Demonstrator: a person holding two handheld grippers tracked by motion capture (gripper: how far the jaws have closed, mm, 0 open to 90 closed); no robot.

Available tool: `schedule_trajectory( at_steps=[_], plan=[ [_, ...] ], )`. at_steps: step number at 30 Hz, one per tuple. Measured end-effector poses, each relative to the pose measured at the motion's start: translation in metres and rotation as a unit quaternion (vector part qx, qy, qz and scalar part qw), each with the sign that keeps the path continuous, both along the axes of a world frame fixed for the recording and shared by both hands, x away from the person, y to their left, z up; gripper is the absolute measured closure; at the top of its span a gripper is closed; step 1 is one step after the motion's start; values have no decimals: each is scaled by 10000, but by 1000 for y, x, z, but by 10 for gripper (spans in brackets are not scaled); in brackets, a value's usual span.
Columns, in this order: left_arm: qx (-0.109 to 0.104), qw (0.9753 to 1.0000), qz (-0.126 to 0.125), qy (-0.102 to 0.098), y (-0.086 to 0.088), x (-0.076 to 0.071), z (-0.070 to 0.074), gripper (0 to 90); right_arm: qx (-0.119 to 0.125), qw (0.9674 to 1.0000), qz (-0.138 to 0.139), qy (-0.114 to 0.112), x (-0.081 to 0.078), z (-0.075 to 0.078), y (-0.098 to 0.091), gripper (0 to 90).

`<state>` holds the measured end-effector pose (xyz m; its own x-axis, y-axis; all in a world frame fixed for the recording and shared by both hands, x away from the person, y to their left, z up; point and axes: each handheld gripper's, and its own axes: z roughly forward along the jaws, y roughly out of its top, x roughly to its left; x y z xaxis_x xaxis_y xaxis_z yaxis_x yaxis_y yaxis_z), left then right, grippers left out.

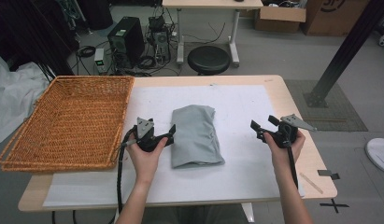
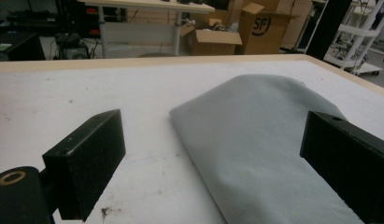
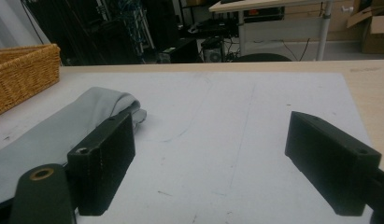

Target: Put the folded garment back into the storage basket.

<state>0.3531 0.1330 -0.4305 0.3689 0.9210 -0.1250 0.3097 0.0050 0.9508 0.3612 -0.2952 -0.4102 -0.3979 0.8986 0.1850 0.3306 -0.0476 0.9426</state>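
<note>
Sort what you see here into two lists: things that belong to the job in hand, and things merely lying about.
Part of the job:
folded grey cloth
left gripper, open beside it
right gripper, open
wicker basket, probably

Lying about:
black stool
computer tower
cardboard boxes

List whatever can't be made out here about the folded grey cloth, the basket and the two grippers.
- Folded grey cloth: its underside and inner folds are hidden by its own top layer in the high view; what garment it is cannot be told.
- Left gripper: one jaw is cut off by the left gripper view's right edge.
- Wicker basket: cut off by the right gripper view's left edge.
- Right gripper: its underside is hidden by the hand.
</note>
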Motion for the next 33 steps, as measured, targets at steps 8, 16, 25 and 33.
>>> schedule_trajectory(
  at_steps=[8,16,25,33],
  plan=[
    [-137,9998,-46,136,-4,6,0,72,19,10000,2,-50,0,-1,-5,160],
    [-115,9995,-124,253,-5,7,-3,52,34,10000,-20,-86,-2,-1,-10,160],
    [-168,9993,-106,322,-5,10,-5,48,67,9999,-41,-82,-1,-4,-12,159],
    [-305,9974,-234,612,-4,14,-8,124,83,9999,-43,-84,-1,-6,-13,158]
  ],
)
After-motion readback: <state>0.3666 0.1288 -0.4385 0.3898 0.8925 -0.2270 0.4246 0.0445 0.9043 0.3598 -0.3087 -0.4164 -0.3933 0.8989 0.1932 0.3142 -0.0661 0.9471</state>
